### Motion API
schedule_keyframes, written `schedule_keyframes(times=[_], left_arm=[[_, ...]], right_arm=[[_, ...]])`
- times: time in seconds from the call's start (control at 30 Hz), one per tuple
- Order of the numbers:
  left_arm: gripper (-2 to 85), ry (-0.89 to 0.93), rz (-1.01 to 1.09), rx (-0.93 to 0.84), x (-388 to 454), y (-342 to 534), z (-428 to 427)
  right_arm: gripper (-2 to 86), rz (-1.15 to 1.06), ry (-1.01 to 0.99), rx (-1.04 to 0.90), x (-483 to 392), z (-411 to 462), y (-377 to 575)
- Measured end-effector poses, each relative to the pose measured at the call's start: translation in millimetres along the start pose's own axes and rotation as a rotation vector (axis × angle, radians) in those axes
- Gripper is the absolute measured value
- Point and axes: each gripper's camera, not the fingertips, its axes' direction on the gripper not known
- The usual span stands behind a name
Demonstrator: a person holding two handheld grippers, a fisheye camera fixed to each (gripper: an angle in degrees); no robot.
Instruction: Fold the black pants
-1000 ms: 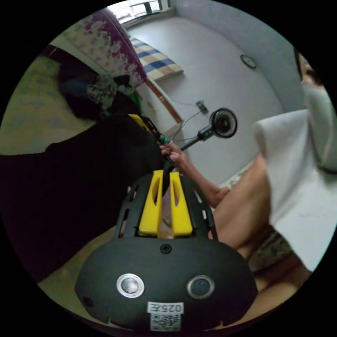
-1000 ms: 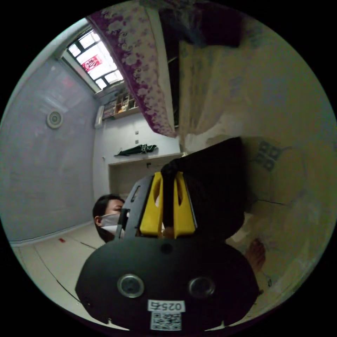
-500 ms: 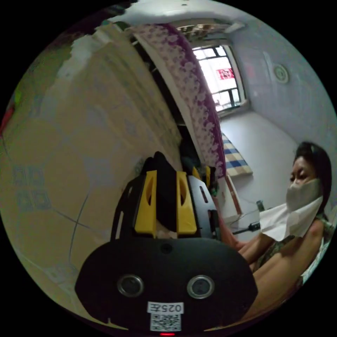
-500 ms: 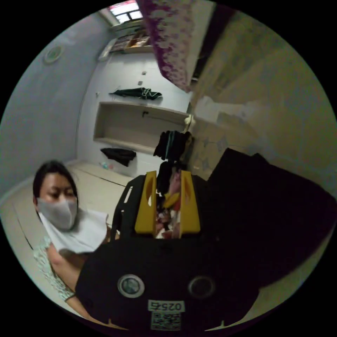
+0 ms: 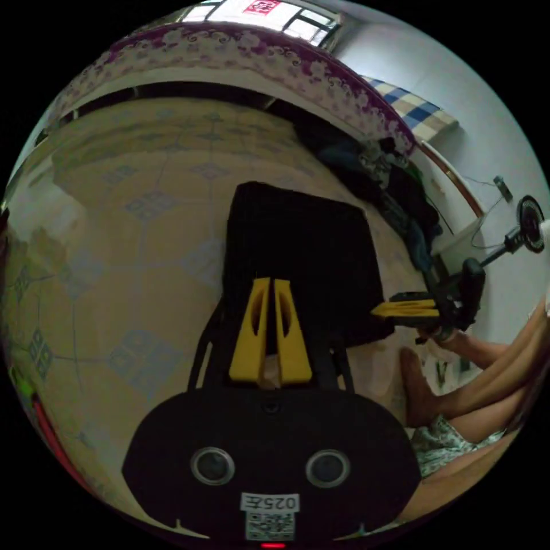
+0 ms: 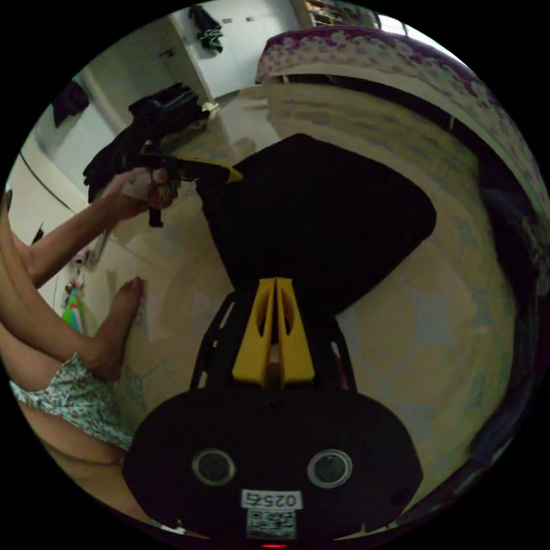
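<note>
1. Lying on the patterned mat (image 5: 132,229) as a dark, roughly rectangular slab, the black pants (image 5: 298,246) look already doubled over at least once; in the right gripper view they (image 6: 321,217) spread wide at the far side and narrow toward the camera.
2. At the near edge, the left gripper (image 5: 270,283) has its yellow jaws drawn together, tips over the black cloth. Whether any fabric is actually pinched between them I cannot tell, dark on dark.
3. Opposite it, the right gripper (image 6: 275,283) has its jaws pressed together too, at the narrow end of the pants, and again the grip itself is hidden.
4. Each tool can be seen from the other side: the right one (image 5: 407,309) sits at the pants' edge beside a bare foot (image 5: 415,384), and the left one (image 6: 215,172) meets a corner, held in a hand (image 6: 140,192).
5. My guess is the cloth is soft, light and limp (it sags rather than holds a line), so it should be taken at two corners of one edge and lifted evenly.
6. A heap of other clothes (image 5: 395,189) lies near the bed's purple valance (image 5: 275,57), well apart from the work.
</note>
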Motion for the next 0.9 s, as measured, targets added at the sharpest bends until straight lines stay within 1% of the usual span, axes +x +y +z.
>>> schedule_keyframes(times=[0.03,0.1,0.13,0.2,0.27,0.3,0.33,0.37,0.4,0.43,0.47,0.5,0.53,0.57,0.63,0.7,0.8,0.87,0.9], left_arm=[[-0.1,-0.029,-0.030,0.005,-2.2,-0.9,-11.6],[0.8,-0.068,-0.077,0.035,-7.5,-1.9,-33.8],[3.4,-0.073,-0.115,0.064,-14.3,-2.6,-49.6],[9.2,0.017,-0.179,0.038,-32.8,-7.1,-62.8],[13.9,0.227,-0.237,-0.038,-64.2,-14.8,-59.4],[14.5,0.258,-0.248,-0.065,-71.4,-17.1,-56.3],[15.6,0.310,-0.262,-0.125,-83.0,-22.6,-48.8],[14.9,0.345,-0.273,-0.211,-92.0,-28.7,-38.4],[14.5,0.362,-0.271,-0.235,-95.0,-32.0,-34.9],[13.7,0.440,-0.259,-0.270,-97.5,-38.8,-28.4],[12.6,0.476,-0.238,-0.331,-95.3,-46.2,-20.3],[11.8,0.461,-0.217,-0.358,-92.8,-49.9,-17.5],[10.4,0.413,-0.141,-0.399,-85.9,-56.6,-14.7],[9.2,0.409,-0.137,-0.429,-85.8,-61.0,-14.6],[8.1,0.406,-0.184,-0.432,-90.1,-59.1,-17.1],[7.5,0.406,-0.244,-0.394,-93.7,-47.4,-22.8],[6.7,0.403,-0.343,-0.260,-96.0,-10.6,-37.2],[6.4,0.378,-0.473,-0.132,-100.9,28.6,-53.4],[6.4,0.369,-0.501,-0.097,-102.7,38.7,-58.1]], right_arm=[[-0.7,-0.020,0.021,-0.012,2.4,3.8,-4.2],[-0.4,0.016,0.043,0.072,16.1,-2.3,-3.9],[-0.1,0.088,0.022,0.153,34.9,-8.7,-0.8],[1.3,0.270,-0.076,0.198,79.3,-5.4,4.4],[9.5,0.547,-0.332,0.156,149.6,32.4,23.6],[11.3,0.598,-0.408,0.136,164.7,47.5,30.9],[14.4,0.704,-0.537,0.067,190.6,83.2,46.3],[17.0,0.798,-0.666,0.016,208.4,120.2,61.6],[16.8,0.828,-0.725,0.002,214.0,137.7,67.6],[16.4,0.857,-0.827,0.029,221.0,167.6,75.1],[15.0,0.905,-0.903,0.073,225.8,195.5,77.8],[14.3,0.919,-0.936,0.091,227.5,209.7,76.5],[10.6,0.929,-0.943,0.103,230.1,234.8,69.5],[8.6,0.921,-0.861,0.102,231.5,250.1,59.7],[8.1,0.870,-0.783,0.072,236.9,269.1,45.1],[7.8,0.866,-0.797,0.054,251.2,291.1,40.5],[7.4,0.790,-0.773,-0.052,269.4,327.7,14.1],[6.6,0.663,-0.687,-0.182,266.0,356.6,-34.6],[6.4,0.616,-0.666,-0.215,262.2,365.1,-50.7]])
